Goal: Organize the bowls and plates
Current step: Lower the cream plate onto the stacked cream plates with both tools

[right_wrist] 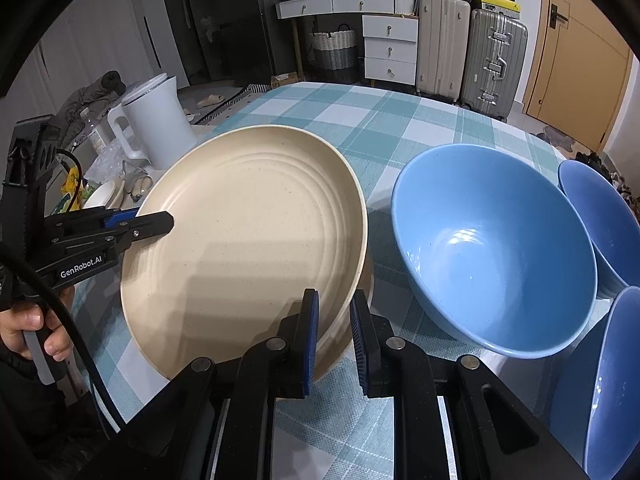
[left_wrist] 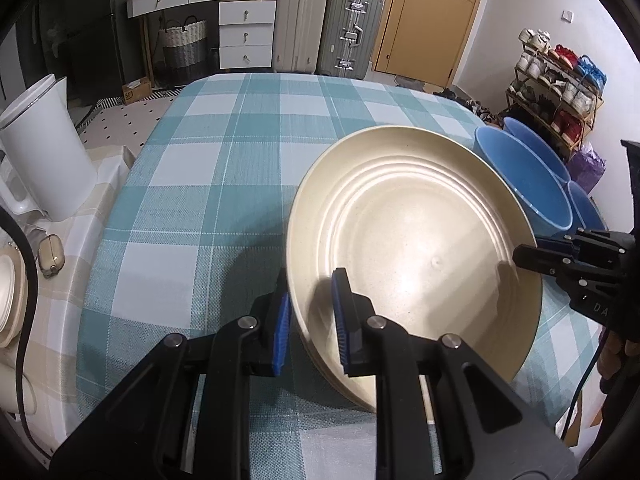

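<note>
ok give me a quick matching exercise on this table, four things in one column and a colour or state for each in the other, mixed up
Things:
1. plate
2. nearest bowl
3. kettle
4. tablecloth

Descriptions:
A. blue, empty, resting on the cloth to the right of the plate
B. white, standing upright off to the left of the checked cloth
C. cream with ridged rings, its rim pinched on opposite sides by the left gripper and the right gripper
D. teal and white check

Pairs: 1-C, 2-A, 3-B, 4-D
</note>
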Action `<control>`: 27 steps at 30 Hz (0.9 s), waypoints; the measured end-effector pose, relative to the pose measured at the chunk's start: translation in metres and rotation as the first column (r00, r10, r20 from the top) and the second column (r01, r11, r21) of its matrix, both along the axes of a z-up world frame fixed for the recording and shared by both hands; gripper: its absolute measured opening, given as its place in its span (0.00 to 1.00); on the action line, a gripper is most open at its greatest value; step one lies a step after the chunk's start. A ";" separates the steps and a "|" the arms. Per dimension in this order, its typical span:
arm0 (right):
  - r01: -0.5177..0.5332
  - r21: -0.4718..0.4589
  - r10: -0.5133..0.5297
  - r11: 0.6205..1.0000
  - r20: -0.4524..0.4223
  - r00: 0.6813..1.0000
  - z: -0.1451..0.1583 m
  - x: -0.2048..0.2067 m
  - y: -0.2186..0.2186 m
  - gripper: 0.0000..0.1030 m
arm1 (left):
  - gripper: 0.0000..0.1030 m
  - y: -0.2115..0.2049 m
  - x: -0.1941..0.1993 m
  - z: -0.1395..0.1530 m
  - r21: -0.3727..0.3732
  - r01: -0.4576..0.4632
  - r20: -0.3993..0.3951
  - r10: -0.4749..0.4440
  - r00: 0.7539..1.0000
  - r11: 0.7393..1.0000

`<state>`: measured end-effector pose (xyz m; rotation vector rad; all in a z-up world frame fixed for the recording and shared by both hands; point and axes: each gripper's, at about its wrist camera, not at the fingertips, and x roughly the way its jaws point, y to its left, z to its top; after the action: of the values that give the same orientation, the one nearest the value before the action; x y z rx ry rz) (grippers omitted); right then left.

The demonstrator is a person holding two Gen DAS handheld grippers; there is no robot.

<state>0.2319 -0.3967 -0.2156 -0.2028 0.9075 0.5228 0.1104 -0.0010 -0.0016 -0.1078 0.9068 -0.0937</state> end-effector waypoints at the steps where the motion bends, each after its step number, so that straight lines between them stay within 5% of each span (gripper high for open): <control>1: 0.002 0.000 -0.002 1.000 -0.002 1.000 -0.001 0.000 0.000 0.17 | 0.16 -0.001 0.001 -0.003 0.009 0.001 -0.003 -0.001 1.000 1.000; 27: 0.003 -0.062 -0.004 0.998 -0.005 1.000 -0.017 -0.002 0.007 0.18 | 0.18 -0.011 0.007 -0.025 0.081 0.002 -0.026 0.000 1.000 0.997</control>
<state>0.2303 -0.3892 -0.2323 -0.2559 0.9297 0.4927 0.1172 -0.0120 -0.0262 -0.0336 0.9358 -0.0565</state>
